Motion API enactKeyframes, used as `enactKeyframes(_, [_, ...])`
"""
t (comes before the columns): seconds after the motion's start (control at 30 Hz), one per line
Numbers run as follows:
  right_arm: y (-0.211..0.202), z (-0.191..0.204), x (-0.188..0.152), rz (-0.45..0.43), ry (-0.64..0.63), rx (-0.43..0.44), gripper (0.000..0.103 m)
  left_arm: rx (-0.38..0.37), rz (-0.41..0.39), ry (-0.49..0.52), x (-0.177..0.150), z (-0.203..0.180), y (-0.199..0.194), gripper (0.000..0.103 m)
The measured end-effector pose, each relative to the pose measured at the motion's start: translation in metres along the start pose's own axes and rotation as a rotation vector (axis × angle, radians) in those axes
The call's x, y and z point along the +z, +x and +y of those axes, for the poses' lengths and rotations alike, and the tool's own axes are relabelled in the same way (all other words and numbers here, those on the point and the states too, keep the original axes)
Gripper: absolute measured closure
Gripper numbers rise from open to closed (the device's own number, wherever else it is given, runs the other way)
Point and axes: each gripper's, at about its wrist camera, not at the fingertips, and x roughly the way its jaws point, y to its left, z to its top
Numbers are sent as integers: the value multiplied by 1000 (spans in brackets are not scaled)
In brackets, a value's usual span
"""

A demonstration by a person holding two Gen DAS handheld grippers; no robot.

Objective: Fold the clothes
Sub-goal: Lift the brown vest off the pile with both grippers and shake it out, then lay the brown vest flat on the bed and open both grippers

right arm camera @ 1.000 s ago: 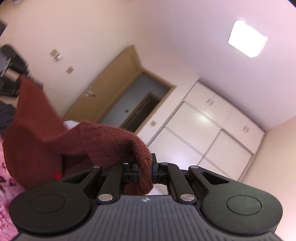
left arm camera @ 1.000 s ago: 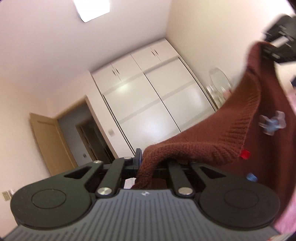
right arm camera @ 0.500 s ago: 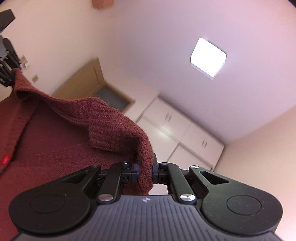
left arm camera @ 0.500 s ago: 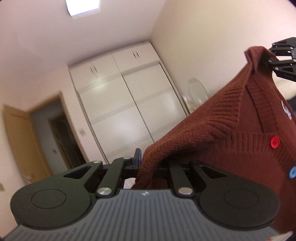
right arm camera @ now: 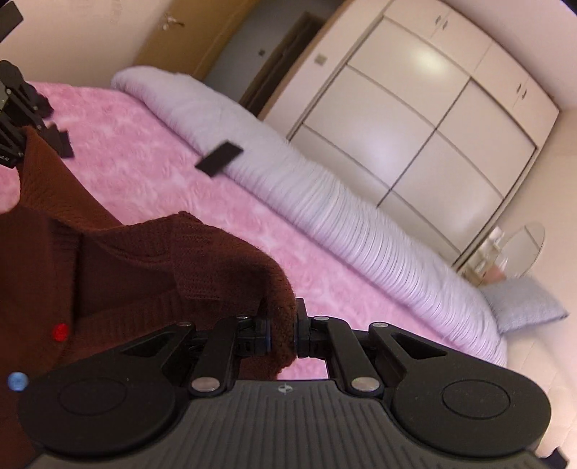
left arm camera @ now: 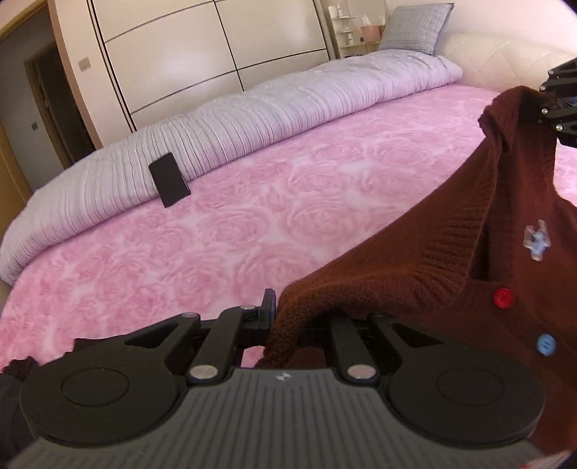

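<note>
Both grippers are clamped on one garment, a brown knit cardigan, which hangs spread between them above the bed. The left gripper has its jaws closed on a ribbed edge of the knit, the fabric bunched between the fingers and spilling over the front of the tool. The right gripper is likewise closed on a folded corner of the same cardigan, with the cloth pinched tight between the pads. From the left wrist view the right gripper appears at the upper right edge, holding the far top corner of the garment; from the right wrist view the left gripper appears at the upper left edge, doing the same on its side. The cardigan's front faces the cameras: a red button sits above a blue button on the placket, and a small pale blue ornament is fixed higher on the chest. Below lies a pink rose-patterned bedspread. A rolled lilac quilt runs along the far side of the bed, with a flat black object leaning against it. A grey pillow stands at the head end, and white wardrobe doors fill the wall behind.
</note>
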Motion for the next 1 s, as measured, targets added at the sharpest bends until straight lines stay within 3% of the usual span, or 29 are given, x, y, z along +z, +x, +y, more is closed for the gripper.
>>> enactKeyframes(0.13, [45,-16,12,-3,23,-16,98,-6,-20,7,25,8,33,96])
enactKeyframes(0.23, [56,-35,11,-10,26,-41,98,7,-22,11,41,14,61,96])
enactKeyframes(0.3, [75,-41,11,6,28,-36,97,-14,17,-6,41,11,82,94])
enactKeyframes(0.37, [97,-44,4,77,13,6,91,-45,78,-40,31,10,107,86])
enactKeyframes(0.4, [112,-41,0,127,5,30,68,-51,106,-63,27,10,119,76])
enactKeyframes(0.43, [125,-36,-6,176,-2,39,38,-47,121,-87,23,12,128,70])
enactKeyframes(0.47, [136,-31,-13,210,-5,40,32,-35,125,-110,19,15,133,68])
enactKeyframes(0.6, [146,-24,-36,241,66,46,32,0,98,-276,10,47,134,67])
enactKeyframes(0.73, [138,-33,-41,238,160,54,32,24,69,-328,5,71,122,64])
enactKeyframes(0.83, [125,-37,-42,227,219,129,34,-16,65,-279,-3,65,105,64])
enactKeyframes(1.0, [96,-28,-56,283,256,232,41,-64,142,-151,-31,35,83,64])
